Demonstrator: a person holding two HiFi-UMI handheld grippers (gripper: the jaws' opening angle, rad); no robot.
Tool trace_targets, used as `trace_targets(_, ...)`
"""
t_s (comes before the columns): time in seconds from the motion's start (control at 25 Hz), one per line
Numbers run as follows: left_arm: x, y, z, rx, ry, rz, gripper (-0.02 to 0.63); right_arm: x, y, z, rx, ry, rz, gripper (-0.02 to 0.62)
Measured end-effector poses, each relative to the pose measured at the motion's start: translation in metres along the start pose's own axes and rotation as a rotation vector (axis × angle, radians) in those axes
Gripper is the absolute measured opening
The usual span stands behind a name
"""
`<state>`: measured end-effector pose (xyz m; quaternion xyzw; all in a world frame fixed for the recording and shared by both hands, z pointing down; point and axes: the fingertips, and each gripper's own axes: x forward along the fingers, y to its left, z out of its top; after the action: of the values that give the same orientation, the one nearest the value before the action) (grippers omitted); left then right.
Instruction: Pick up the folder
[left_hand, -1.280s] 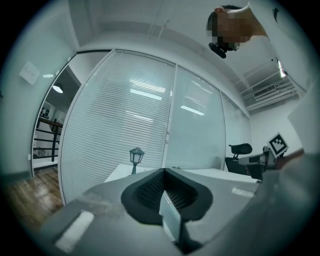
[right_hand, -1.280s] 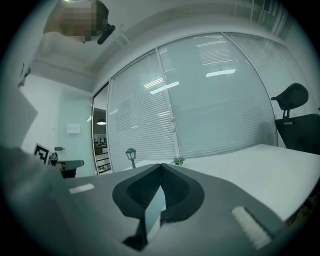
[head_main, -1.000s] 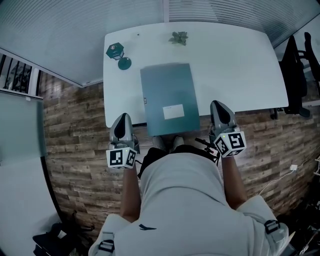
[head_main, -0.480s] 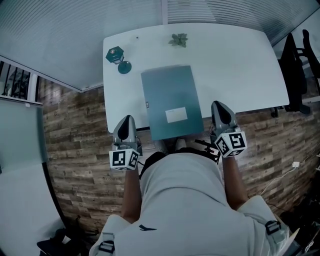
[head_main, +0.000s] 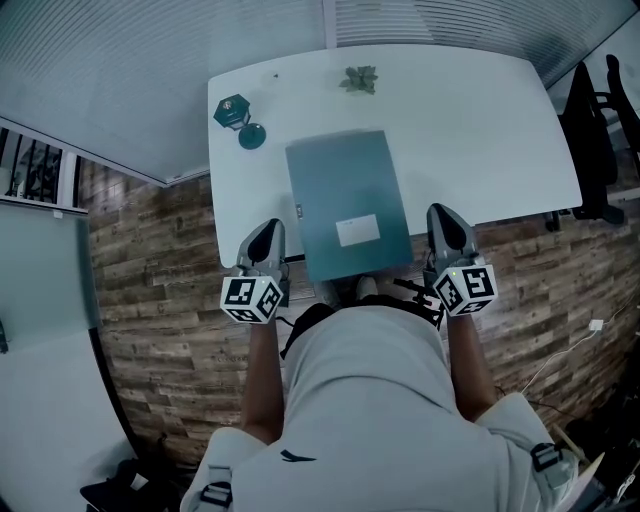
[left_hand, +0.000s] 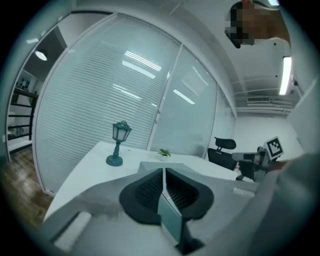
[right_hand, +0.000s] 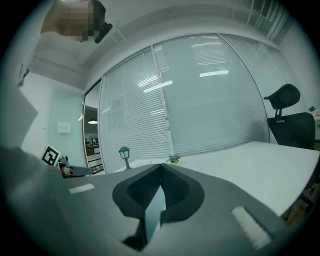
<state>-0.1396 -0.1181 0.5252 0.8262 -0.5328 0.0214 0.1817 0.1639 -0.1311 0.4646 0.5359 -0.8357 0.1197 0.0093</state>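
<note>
Left tool (head_main: 267, 232) closed, right tool (head_main: 446, 215) closed, empty

No legible text; white label (head_main: 358, 231) on folder (head_main: 343, 185) too small to read.

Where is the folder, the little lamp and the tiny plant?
folder (head_main: 345, 190), head view, on the middle of its teal cover.
little lamp (head_main: 232, 110), head view, on its lantern top.
tiny plant (head_main: 358, 78), head view, on its leaves.

Teal folder (head_main: 346, 190) over white table's (head_main: 470, 120) near edge
</note>
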Motion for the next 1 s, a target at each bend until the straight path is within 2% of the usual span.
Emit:
trace_targets(0.16,0.024,-0.003,-0.014,-0.039,0.110,-0.048,0.078,-0.001,-0.003,-0.001,0.005,0.003,-0.010,0.000)
trace_targets(0.32,0.047,-0.004,-0.027,-0.090,0.196,-0.064,0.194,-0.002,-0.007,-0.002,0.010,0.006,-0.021,0.000)
trace_targets(0.48,0.066,-0.006,-0.044,-0.177,0.287,-0.092,0.293,-0.003,-0.012,-0.005,0.018,0.011,-0.032,0.000)
trace_targets(0.68,0.082,-0.014,-0.081,-0.230,0.496,-0.150,0.388,-0.002,-0.019,-0.008,0.038,0.020,-0.043,0.000)
trace_targets(0.8,0.089,-0.020,-0.083,-0.262,0.536,-0.177,0.400,-0.002,-0.024,-0.011,0.058,0.030,-0.050,0.000)
trace_targets(1.0,0.092,-0.020,-0.084,-0.300,0.530,-0.165,0.400,0.001,-0.025,-0.016,0.080,0.039,-0.055,0.000)
